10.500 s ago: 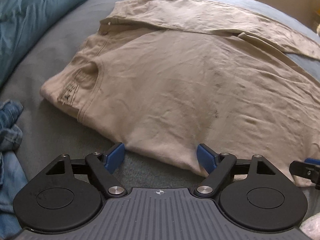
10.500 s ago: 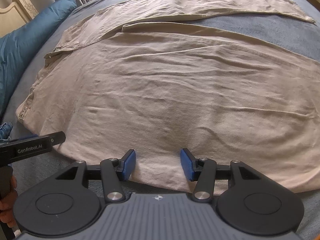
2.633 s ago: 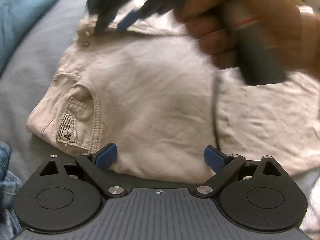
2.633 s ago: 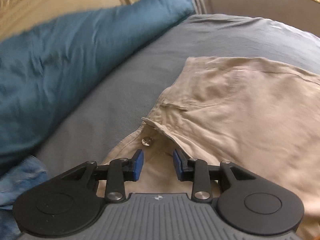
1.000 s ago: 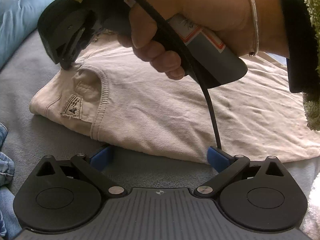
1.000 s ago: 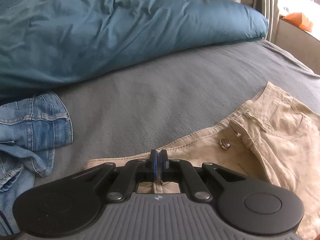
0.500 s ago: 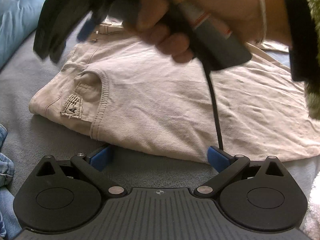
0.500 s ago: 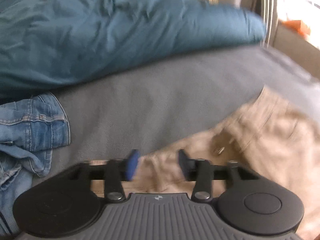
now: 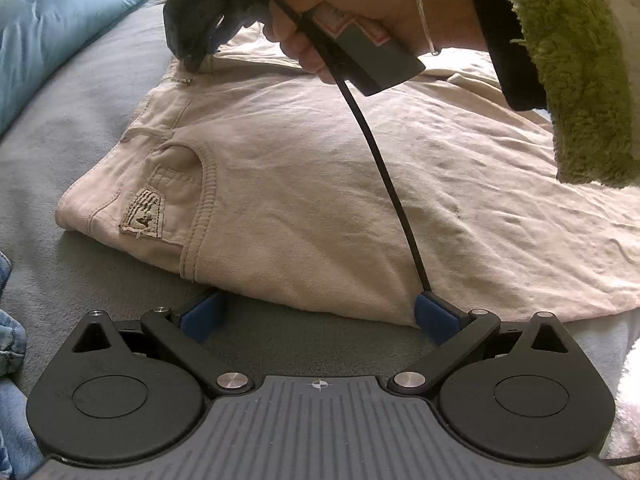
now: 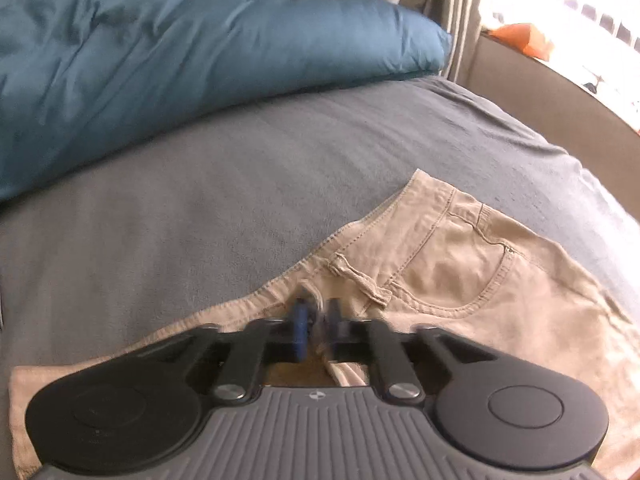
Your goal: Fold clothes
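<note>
Beige trousers (image 9: pixel 320 184) lie folded lengthwise on the grey bed, waistband to the left. My left gripper (image 9: pixel 320 314) is open, low at the near edge of the trousers, its blue pads on either side of the fabric edge without gripping it. My right gripper (image 10: pixel 318 328) is at the waistband near the button, its blue pads almost together with a bit of waistband fabric (image 10: pixel 320 312) between them; the view is blurred. It also shows in the left wrist view (image 9: pixel 196 36), held by a hand over the far waistband.
A teal duvet (image 10: pixel 160 52) lies along the head of the bed. Blue jeans (image 9: pixel 8 360) lie at the left edge. A grey bedsheet (image 10: pixel 200 184) lies around the trousers. A bed frame rail (image 10: pixel 560 92) and window are at the far right.
My right gripper opened half a second ago, moved along the waistband towards the button and has closed down on the fabric again. My left gripper has stayed still and open.
</note>
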`<state>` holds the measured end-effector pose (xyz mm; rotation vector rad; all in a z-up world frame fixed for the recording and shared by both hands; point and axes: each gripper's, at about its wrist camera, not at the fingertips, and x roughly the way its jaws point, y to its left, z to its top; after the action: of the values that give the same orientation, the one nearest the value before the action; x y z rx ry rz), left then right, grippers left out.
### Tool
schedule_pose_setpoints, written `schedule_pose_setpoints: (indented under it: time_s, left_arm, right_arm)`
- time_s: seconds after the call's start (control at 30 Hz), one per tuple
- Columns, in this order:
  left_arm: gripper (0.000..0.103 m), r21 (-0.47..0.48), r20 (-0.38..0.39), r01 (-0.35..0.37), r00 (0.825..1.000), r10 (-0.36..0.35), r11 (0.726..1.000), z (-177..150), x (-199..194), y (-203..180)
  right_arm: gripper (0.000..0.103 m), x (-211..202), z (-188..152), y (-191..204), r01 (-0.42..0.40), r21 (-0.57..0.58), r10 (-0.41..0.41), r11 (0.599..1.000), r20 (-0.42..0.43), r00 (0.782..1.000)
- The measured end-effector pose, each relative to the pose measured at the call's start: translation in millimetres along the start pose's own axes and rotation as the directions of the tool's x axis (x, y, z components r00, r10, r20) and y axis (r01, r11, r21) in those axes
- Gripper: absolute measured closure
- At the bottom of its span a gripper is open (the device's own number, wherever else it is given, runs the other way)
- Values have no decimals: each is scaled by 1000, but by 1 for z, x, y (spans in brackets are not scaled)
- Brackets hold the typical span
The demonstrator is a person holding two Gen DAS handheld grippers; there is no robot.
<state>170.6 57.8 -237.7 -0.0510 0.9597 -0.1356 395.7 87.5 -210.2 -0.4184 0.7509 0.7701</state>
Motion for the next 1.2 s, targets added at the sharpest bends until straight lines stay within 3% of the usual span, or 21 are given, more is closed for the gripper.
schedule_pose_setpoints:
  time_s: [0.57, 0.93, 1.07, 1.13, 1.2]
  left_arm:
    - [1, 2, 6, 9, 1000, -9, 1000, -4, 0, 4]
    - [1, 2, -3, 1, 1000, -1, 1000, -1, 6, -1]
    - [1, 11, -8, -6, 1000, 6, 1000, 0, 5, -3]
    - [1, 9, -10, -8, 1000, 8, 1000, 0, 4, -4]
    - [1, 6, -12, -10, 1000, 10, 1000, 1, 4, -5]
  right_arm:
    - [99, -8, 0, 4, -58, 47, 54, 997, 89, 995]
    - [99, -4, -2, 1, -87, 78, 79, 993, 103, 992]
    - [99, 9, -8, 8, -67, 27, 65, 997, 64, 996]
    - [96, 12, -10, 10, -64, 22, 63, 998, 55, 997]
    - [85, 9, -8, 11, -77, 23, 76, 997, 53, 996]
